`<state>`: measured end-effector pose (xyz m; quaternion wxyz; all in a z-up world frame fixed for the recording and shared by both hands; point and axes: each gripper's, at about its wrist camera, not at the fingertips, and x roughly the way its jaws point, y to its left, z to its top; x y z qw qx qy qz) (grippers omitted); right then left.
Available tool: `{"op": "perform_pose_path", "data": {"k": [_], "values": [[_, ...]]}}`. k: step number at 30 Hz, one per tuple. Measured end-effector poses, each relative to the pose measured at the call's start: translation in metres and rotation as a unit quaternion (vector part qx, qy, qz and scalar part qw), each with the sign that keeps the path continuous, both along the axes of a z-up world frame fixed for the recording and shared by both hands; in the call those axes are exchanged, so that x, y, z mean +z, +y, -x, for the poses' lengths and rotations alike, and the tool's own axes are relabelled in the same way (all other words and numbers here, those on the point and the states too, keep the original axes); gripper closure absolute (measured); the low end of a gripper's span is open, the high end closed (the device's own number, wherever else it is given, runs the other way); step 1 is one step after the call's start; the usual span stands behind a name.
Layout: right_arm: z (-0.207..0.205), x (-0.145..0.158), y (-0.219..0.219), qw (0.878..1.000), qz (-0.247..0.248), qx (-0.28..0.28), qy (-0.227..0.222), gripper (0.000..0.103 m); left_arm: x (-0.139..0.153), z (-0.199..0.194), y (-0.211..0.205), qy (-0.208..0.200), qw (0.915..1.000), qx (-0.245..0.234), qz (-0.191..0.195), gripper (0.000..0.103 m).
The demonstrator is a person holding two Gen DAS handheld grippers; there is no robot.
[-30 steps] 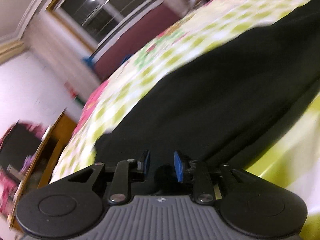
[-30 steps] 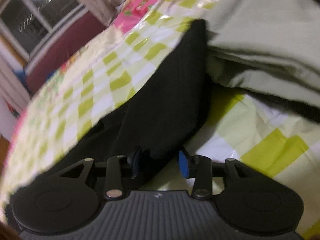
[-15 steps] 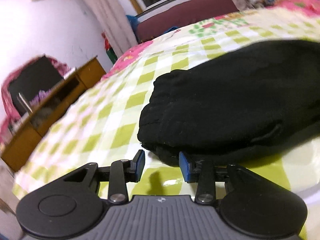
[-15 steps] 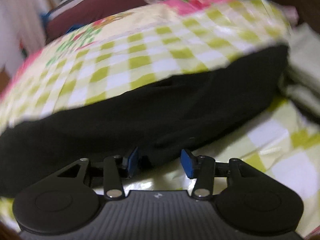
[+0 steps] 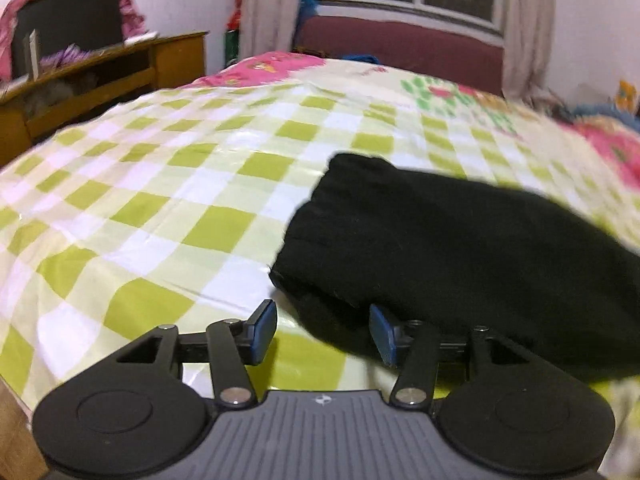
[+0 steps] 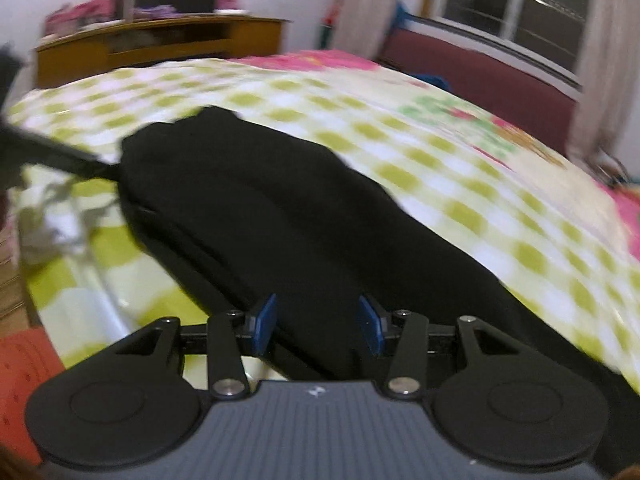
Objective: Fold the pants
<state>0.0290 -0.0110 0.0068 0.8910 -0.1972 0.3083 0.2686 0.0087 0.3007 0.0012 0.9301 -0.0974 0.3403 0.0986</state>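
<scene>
Black pants [image 5: 460, 248] lie folded lengthwise on a green-and-white checked bedspread [image 5: 160, 200]. In the left wrist view my left gripper [image 5: 322, 332] is open, its blue pads on either side of the pants' near left corner, low over the bed. In the right wrist view the pants [image 6: 280, 216] stretch away to the upper left. My right gripper [image 6: 318, 326] is open with the near edge of the pants between its pads. Neither pad visibly presses the cloth.
A wooden desk [image 5: 100, 76] with a dark screen stands left of the bed. A maroon sofa [image 5: 400, 48] sits under a window at the far side. An orange object [image 6: 24, 380] lies beside the bed's near left edge.
Both gripper views have swung round and levelled out. The left gripper's jaws have opened wider and now sit at the pants' end. The right gripper has moved along the pants' edge.
</scene>
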Motion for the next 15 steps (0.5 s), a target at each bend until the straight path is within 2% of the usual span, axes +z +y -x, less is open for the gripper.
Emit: {"op": "perform_pose_path", "data": {"k": [1, 3, 6, 7, 10, 11, 13, 15], "values": [[-0.002, -0.002, 0.007, 1.0, 0.0, 0.012, 0.001, 0.056, 0.002, -0.001, 0.005, -0.004, 0.9996, 0.002, 0.029, 0.038], [0.002, -0.002, 0.018, 1.0, 0.0, 0.031, -0.004, 0.056, 0.004, -0.001, 0.005, -0.008, 0.9988, -0.003, 0.048, 0.034], [0.001, -0.004, 0.032, 0.999, -0.004, 0.047, -0.006, 0.056, -0.004, -0.014, 0.001, 0.01, 0.9998, 0.017, 0.008, 0.029], [0.0, -0.004, 0.034, 0.999, -0.005, 0.049, -0.008, 0.056, -0.007, -0.016, 0.003, 0.012, 0.9996, 0.022, 0.015, 0.029], [0.001, -0.002, 0.037, 0.998, -0.014, 0.065, -0.011, 0.056, -0.013, -0.02, 0.014, 0.011, 0.9948, 0.031, 0.096, 0.028], [0.001, -0.004, 0.04, 0.997, -0.012, 0.074, -0.015, 0.056, -0.016, -0.025, 0.014, 0.012, 0.9932, 0.029, 0.112, 0.025], [0.001, -0.009, 0.048, 0.996, -0.001, 0.086, -0.019, 0.056, -0.018, -0.035, 0.008, 0.012, 0.9931, 0.038, 0.11, 0.018], [0.0, -0.014, 0.057, 0.995, -0.001, 0.101, -0.017, 0.056, -0.022, -0.043, 0.004, 0.014, 0.993, 0.047, 0.108, 0.017]]}}
